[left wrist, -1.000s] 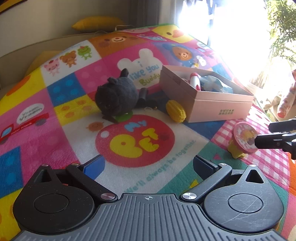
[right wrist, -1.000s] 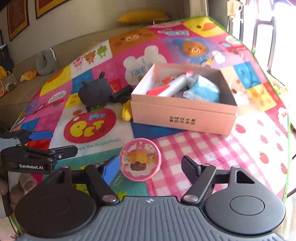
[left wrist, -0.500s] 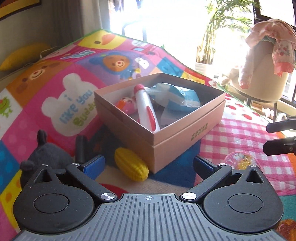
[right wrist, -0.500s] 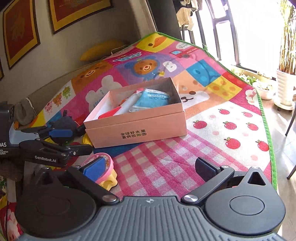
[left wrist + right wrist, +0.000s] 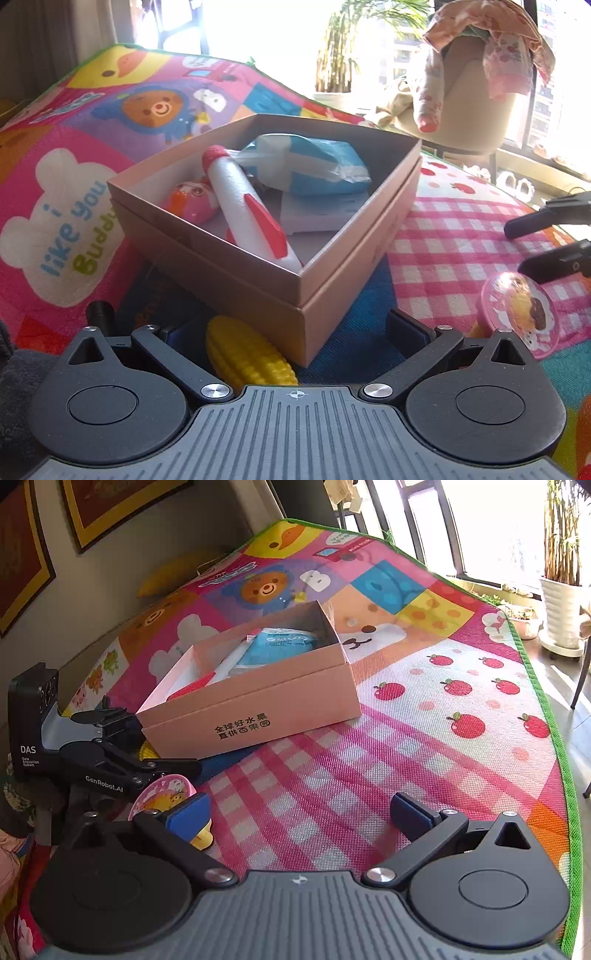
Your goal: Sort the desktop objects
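An open pink box (image 5: 332,306) (image 5: 251,705) on the play mat holds a white and red tube (image 5: 243,210), a blue packet (image 5: 314,166) and a small pink toy (image 5: 192,203). A yellow toy corn (image 5: 251,354) lies against the box's near corner, between the wide-apart fingers of my left gripper (image 5: 291,332), which is open. The left gripper (image 5: 147,757) also shows from the right wrist view. A round pink toy (image 5: 517,314) (image 5: 162,797) stands on the checked patch, just outside the left finger of my right gripper (image 5: 299,816). That gripper (image 5: 546,240) is open and holds nothing.
A dark plush toy (image 5: 14,373) sits at the left gripper's left side, with a black cylinder (image 5: 99,314) beside it. The mat's green edge (image 5: 546,709) runs along the right, with floor, a plant pot (image 5: 561,616) and a cloth-draped chair (image 5: 472,92) beyond.
My left gripper swung from the plush toy over to the box corner and now straddles the corn. My right gripper widened and shifted right, so the round pink toy now stands outside its left finger.
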